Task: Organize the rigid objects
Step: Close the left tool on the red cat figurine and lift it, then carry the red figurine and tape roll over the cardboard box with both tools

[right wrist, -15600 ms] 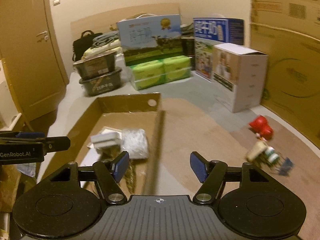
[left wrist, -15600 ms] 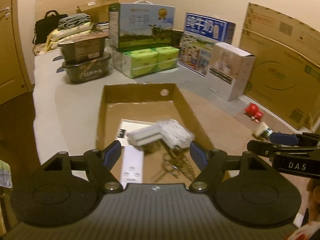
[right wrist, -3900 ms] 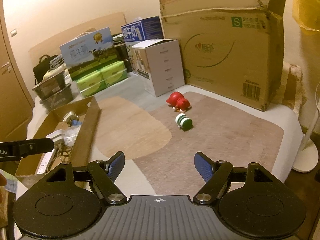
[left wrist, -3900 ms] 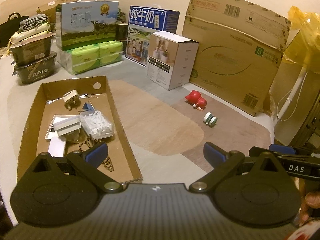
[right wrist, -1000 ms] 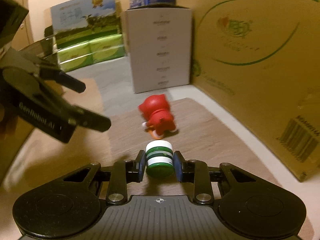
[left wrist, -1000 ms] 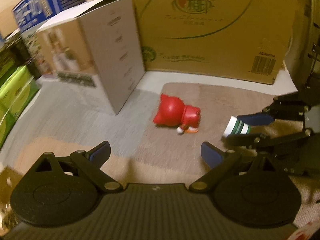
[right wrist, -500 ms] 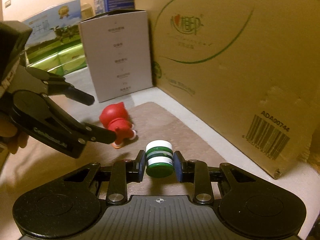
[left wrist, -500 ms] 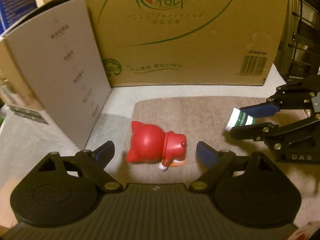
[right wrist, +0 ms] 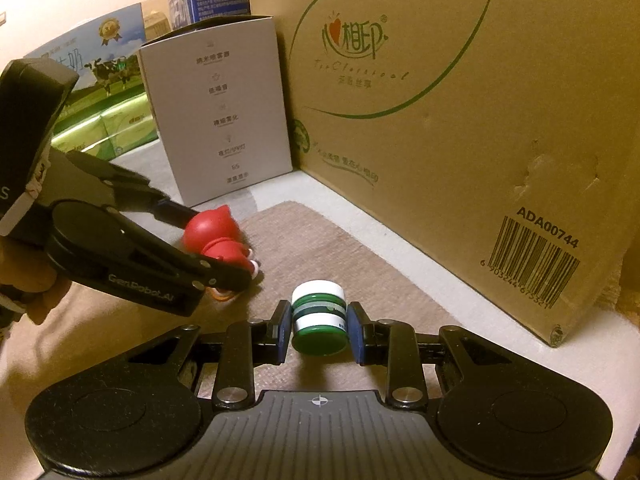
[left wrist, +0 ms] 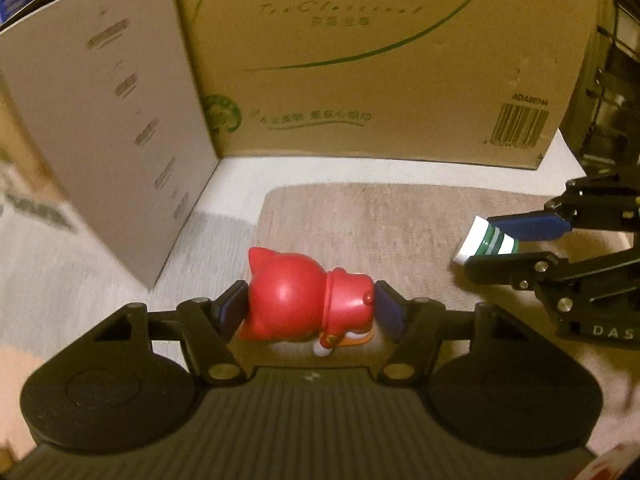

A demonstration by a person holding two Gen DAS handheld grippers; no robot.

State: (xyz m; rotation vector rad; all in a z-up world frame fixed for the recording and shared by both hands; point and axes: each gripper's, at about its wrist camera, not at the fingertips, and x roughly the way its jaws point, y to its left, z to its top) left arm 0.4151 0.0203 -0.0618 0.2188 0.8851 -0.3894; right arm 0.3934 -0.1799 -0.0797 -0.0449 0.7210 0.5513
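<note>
— Cardboard first: what fills the back?
— Big brown carton (right wrist: pixel 460 128) from twelve to three o'clock in the right wrist view, white box (right wrist: pixel 224 116) touching its left corner at eleven.
— Below them?
— Brown mat (left wrist: pixel 392 232) on the pale surface (left wrist: pixel 64 280).
— Left gripper (left wrist: pixel 310 308)?
— Its jaws have just been closing; the pads now sit against both ends of the red figurine (left wrist: pixel 308 304), which lies on its side at the mat's nine o'clock edge.
— Right gripper (right wrist: pixel 319 330)?
— Jaws clenched on the green-and-white jar (right wrist: pixel 319 318), at three o'clock from the figurine.
</note>
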